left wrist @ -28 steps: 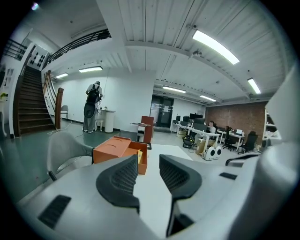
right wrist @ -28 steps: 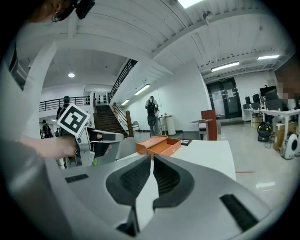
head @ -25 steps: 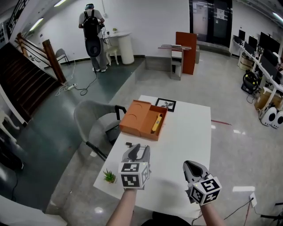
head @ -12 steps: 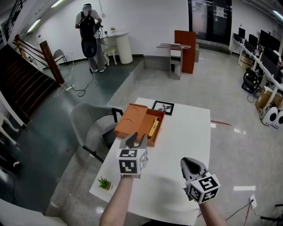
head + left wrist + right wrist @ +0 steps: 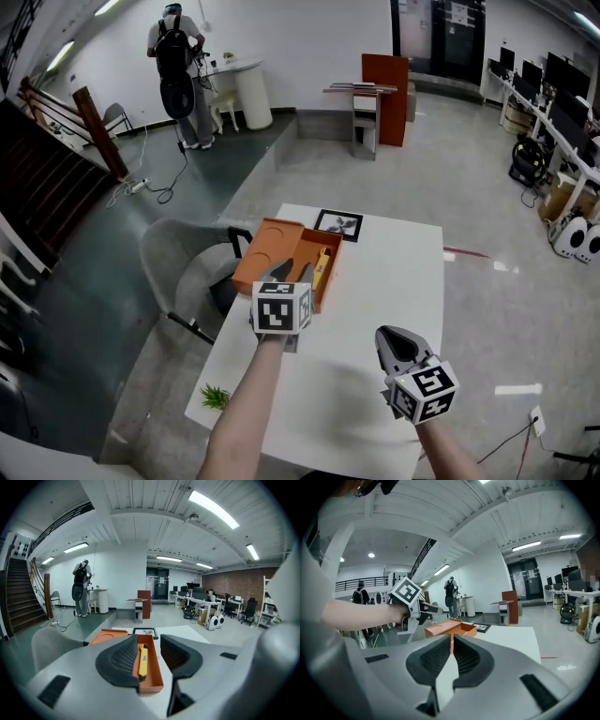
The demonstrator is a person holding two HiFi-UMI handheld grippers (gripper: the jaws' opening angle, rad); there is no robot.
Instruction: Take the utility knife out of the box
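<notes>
Head view, position: the left claw (image 5: pixel 287 272) is hovering at the near end of the orange box (image 5: pixel 265 255) on the white surface (image 5: pixel 394 272). The right claw (image 5: pixel 392 336) is hanging well back, nearer the person.
Head view, knife location: the utility knife (image 5: pixel 322 265) is lying inside the open right-hand half of the box.
Head view, knife axis: its long axis is running along that half, away from the person, with the far end leaning slightly right.
Left gripper view, claw state: the jaws have just been opening and are standing apart, gripping nothing. The utility knife (image 5: pixel 142 660) is showing through the gap, ahead of the pads and not between them.
Left gripper view, knife heading: it is pointing almost straight away from the claw, dark tip nearest. Which end carries the blade cannot be told.
Left gripper view, method: judged, the claw is needing to advance and dip, closing its pads across the yellow body's narrow width, clear of the tray wall (image 5: pixel 151 686).
Right gripper view, claw state: the right claw (image 5: pixel 451 656) is sitting closed, tips together, holding nothing.
Right gripper view, method: the box (image 5: pixel 459 629) is lying ahead. Judged, steadying it is worth considering should it slide.
</notes>
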